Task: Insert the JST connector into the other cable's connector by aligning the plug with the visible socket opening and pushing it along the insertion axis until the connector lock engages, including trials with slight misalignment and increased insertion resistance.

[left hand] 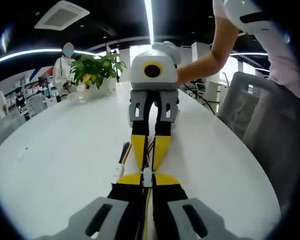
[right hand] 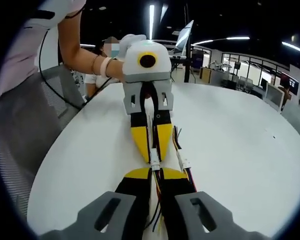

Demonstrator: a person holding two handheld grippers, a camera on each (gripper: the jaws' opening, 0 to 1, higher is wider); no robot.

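White and round-edged, the bare table top (left hand: pixel 55 165) gave you wide free room on the side away from your body, while its curved rim ran close past the grey mesh chair (right hand: pixel 25 130) on your side.

In the left gripper view, your left gripper (left hand: pixel 147 181) had its yellow-tipped jaws pinched together on the white JST connector (left hand: pixel 148 177), which sat right at the fingertips with its thin multicoloured wires (left hand: pixel 149 150) running on between the opposing jaws. Your right gripper (left hand: pixel 151 162) met it tip to tip, clenched on the wires of the same joint.

In the right gripper view, the right gripper (right hand: pixel 155 172) was clamped on its cable just behind the mated white connector pair (right hand: pixel 154 159), and the left gripper (right hand: pixel 153 156) faced it, fingertips almost touching.

One spare white-plugged cable bundle (left hand: pixel 121 162) lay on the table just beside the jaws.

Farther off, one potted green plant (left hand: pixel 96 70) stood near the far edge, with one person in white (left hand: pixel 64 67) behind it.
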